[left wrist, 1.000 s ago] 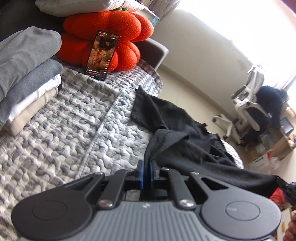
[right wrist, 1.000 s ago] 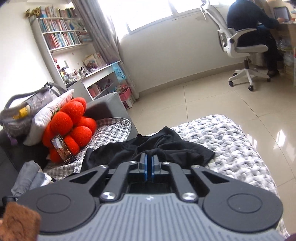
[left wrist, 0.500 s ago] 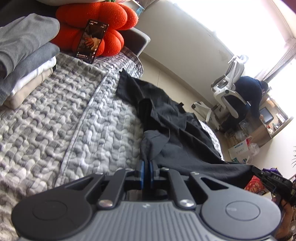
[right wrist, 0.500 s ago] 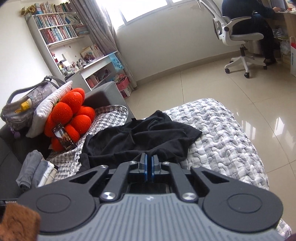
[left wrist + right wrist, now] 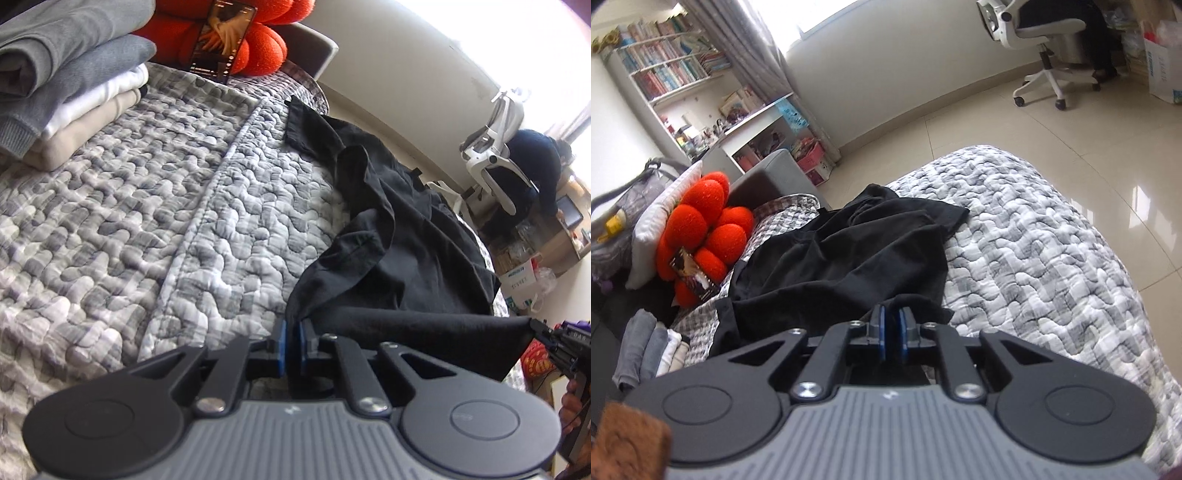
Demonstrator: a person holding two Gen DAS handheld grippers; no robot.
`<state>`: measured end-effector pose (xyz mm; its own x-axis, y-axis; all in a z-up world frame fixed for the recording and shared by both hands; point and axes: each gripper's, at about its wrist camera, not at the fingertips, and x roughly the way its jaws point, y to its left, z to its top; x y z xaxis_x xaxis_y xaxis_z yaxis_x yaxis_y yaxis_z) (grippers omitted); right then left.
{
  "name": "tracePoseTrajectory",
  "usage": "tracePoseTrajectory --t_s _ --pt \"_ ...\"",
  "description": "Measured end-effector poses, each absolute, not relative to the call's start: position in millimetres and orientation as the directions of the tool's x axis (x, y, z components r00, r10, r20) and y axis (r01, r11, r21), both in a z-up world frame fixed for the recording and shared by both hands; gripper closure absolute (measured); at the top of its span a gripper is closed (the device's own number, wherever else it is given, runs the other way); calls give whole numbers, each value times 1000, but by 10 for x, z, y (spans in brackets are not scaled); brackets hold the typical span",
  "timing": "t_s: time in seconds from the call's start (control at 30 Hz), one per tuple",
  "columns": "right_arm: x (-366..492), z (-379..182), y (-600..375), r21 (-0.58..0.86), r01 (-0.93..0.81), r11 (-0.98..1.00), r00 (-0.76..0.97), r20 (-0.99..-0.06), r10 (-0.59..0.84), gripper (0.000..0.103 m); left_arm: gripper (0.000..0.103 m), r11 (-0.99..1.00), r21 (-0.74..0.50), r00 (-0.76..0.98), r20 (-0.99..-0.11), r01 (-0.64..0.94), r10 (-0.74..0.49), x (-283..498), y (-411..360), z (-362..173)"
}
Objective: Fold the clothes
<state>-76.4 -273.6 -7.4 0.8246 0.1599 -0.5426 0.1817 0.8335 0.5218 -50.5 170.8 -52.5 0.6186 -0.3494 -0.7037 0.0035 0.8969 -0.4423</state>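
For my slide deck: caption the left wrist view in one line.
Left hand-held gripper pinches a black garment on the quilted cover, edge stretched to the right hand-held gripper.

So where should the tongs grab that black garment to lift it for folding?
Along the black garment near hem, one corner each: left tongs and right tongs already pinch it there, approaching from the quilt's near side, edge stretched taut between.

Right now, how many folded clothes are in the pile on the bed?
4, stacked one on another: dark grey on top, lighter grey under it, then white, beige lowest. More may be hidden.
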Motion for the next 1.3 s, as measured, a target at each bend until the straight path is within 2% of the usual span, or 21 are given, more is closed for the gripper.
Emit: tracePoseTrajectory --t_s 0.07,0.1,0.13,0.2,0.27,0.4,0.6,0.67,0.73,0.8,0.83,0.9,1.0,1.13,1.3 --pt "-779 -92 -2782 541 176 823 822 -540 180 89 92 902 -432 626 -698 18 -347 -504 1696 -540" --pt "-800 -90 -2798 542 171 823 824 -537 183 84 90 900 -435 630 -692 26 -353 -504 1698 -543" --pt "-831 -82 -2807 537 167 827 829 -531 177 67 88 898 -438 635 -685 34 -358 -505 1701 -547" --pt "-903 -83 -2826 530 157 833 839 -517 170 47 86 893 -449 637 -677 39 -368 -506 1716 -563" --pt "-977 -98 -2845 524 145 839 847 -504 168 47 86 889 -456 629 -679 43 -379 -508 1724 -583" --pt "-1051 -181 -2838 475 137 869 816 -552 173 47 84 890 -453 602 -694 60 -394 -519 1696 -625" --pt "-1069 -276 -2750 476 53 878 765 -585 271 47 85 912 -401 586 -720 85 -371 -525 1579 -651" --pt "-1035 -298 -2681 481 18 877 746 -590 308 52 85 922 -375 587 -726 99 -358 -537 1532 -649" --pt "-947 -353 -2597 484 -4 875 715 -610 341 80 86 932 -343 588 -732 118 -344 -548 1477 -645" --pt "-859 -408 -2499 475 -8 880 679 -644 353 95 92 944 -306 591 -741 125 -319 -551 1433 -639" --pt "-842 -404 -2453 458 -11 889 674 -654 345 98 96 950 -287 594 -745 124 -303 -549 1417 -635" --pt "-868 -319 -2381 421 -30 907 687 -650 324 98 99 948 -300 594 -745 109 -304 -553 1452 -605" --pt "-975 -129 -2374 437 -51 898 711 -615 340 98 99 924 -368 593 -723 104 -355 -644 1550 -492" --pt "-1179 178 -2419 409 -44 911 727 -613 310 98 99 886 -447 598 -679 124 -426 -831 1659 -302" --pt "-1436 495 -2521 388 -73 919 736 -601 312 98 99 878 -445 571 -680 176 -460 -1024 1663 -159"
